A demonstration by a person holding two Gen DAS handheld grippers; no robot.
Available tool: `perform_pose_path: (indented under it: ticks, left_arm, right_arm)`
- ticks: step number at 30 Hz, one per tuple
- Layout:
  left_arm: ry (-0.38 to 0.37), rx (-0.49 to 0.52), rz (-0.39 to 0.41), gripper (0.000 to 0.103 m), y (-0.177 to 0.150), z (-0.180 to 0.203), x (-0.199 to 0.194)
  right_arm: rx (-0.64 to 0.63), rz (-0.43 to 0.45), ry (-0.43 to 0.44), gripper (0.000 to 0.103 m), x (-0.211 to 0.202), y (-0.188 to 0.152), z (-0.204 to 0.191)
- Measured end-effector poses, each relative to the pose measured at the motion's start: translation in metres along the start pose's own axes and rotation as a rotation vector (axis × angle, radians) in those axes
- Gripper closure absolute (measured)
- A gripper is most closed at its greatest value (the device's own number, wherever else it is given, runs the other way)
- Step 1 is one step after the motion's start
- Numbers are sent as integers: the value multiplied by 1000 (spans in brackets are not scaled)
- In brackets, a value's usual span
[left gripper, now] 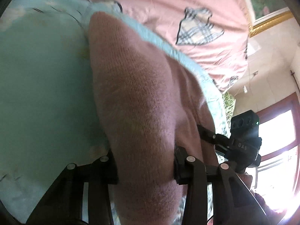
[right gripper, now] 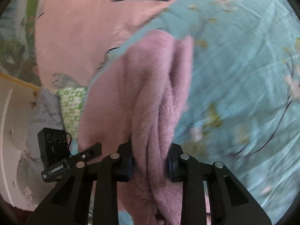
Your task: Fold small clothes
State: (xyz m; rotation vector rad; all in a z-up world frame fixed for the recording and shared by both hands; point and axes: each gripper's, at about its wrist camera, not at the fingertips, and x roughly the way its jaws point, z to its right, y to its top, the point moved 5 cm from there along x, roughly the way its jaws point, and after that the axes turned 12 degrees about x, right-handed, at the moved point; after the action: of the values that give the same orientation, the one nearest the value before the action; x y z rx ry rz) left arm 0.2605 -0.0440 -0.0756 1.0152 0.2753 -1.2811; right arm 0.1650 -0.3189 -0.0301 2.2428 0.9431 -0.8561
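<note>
A pink knitted garment (left gripper: 142,97) hangs lifted above a light blue floral sheet (left gripper: 41,86). My left gripper (left gripper: 145,168) is shut on one part of it, with cloth bunched between the jaws. My right gripper (right gripper: 150,161) is shut on another part of the same garment (right gripper: 150,86), which folds in thick pleats between its jaws. The right gripper also shows in the left wrist view (left gripper: 241,140), close on the right. The left gripper shows in the right wrist view (right gripper: 61,155), close on the left.
A pink quilt (left gripper: 168,5) with plaid patches (left gripper: 198,26) lies beyond the blue sheet (right gripper: 243,75). A green-and-white patterned cloth (right gripper: 73,105) lies at the bed's edge. A bright window (left gripper: 277,146) and a framed picture (left gripper: 266,0) are on the right.
</note>
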Motion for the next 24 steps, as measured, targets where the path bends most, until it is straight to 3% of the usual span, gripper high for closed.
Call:
perform_pose_path:
  ticks: [6,11,15,18,20,24]
  left_arm:
    - [50,-1,64,63,-28,-34,-89]
    - [113,-41,80,63,-66,-79,-145]
    - [140,-118,44,60,-99,-117,-146]
    - [158,-164,16,43,-115,-133,-135]
    - [155,-196,29,30,-119,-139,-137]
    - [189,-211,13,26,-124,-139,-148]
  right_arm:
    - [-78,-63,117,75,31,-61,-59]
    - [-130,-162,151,75,78,-111,-89]
    - [-134,-244,121,75,119,-137,-91]
    - [-153,-263,38,74,140,-144,-76]
    - [-140,-261,33,71,143,-144,-67]
    - [-143,-244,0,62,134,-145,-68]
